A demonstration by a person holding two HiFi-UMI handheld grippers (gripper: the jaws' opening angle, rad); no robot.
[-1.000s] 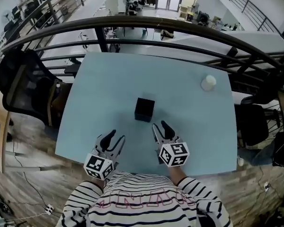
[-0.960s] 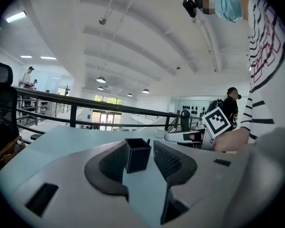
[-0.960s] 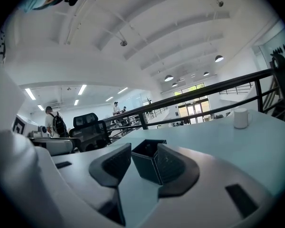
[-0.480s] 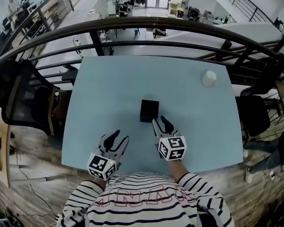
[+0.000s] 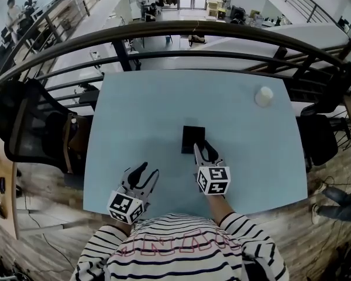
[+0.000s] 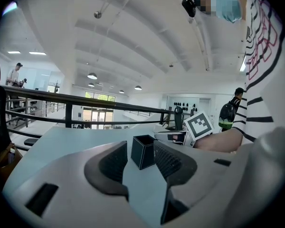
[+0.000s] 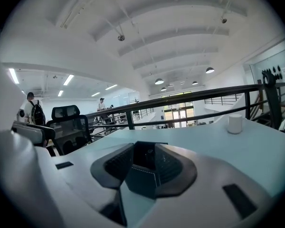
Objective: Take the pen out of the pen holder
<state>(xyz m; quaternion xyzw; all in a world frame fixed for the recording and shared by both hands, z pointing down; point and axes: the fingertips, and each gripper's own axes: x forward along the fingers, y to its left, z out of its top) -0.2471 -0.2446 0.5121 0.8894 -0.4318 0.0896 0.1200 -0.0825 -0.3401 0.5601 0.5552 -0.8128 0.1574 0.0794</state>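
A black square pen holder [image 5: 192, 138] stands open-topped near the middle of the light blue table [image 5: 140, 110]. No pen shows above its rim, and its inside is dark. My right gripper [image 5: 203, 148] is at the holder's near right corner. In the right gripper view the holder [image 7: 141, 182] sits between the jaws of the right gripper [image 7: 143, 158], which are closing with the pads apart from it. My left gripper [image 5: 147, 172] hovers open and holds nothing at the table's near left. In the left gripper view, the holder [image 6: 143, 151] stands farther ahead, beyond the left gripper [image 6: 140, 149].
A white cup [image 5: 264, 96] stands at the table's far right corner, also seen in the right gripper view [image 7: 235, 123]. A dark curved railing [image 5: 222, 31] runs behind the table. A black office chair [image 5: 29, 127] is at the left. People stand far off beyond the railing.
Both grippers have moved forward over the table. The right one went from short of the holder to its near corner, and its jaws have narrowed.
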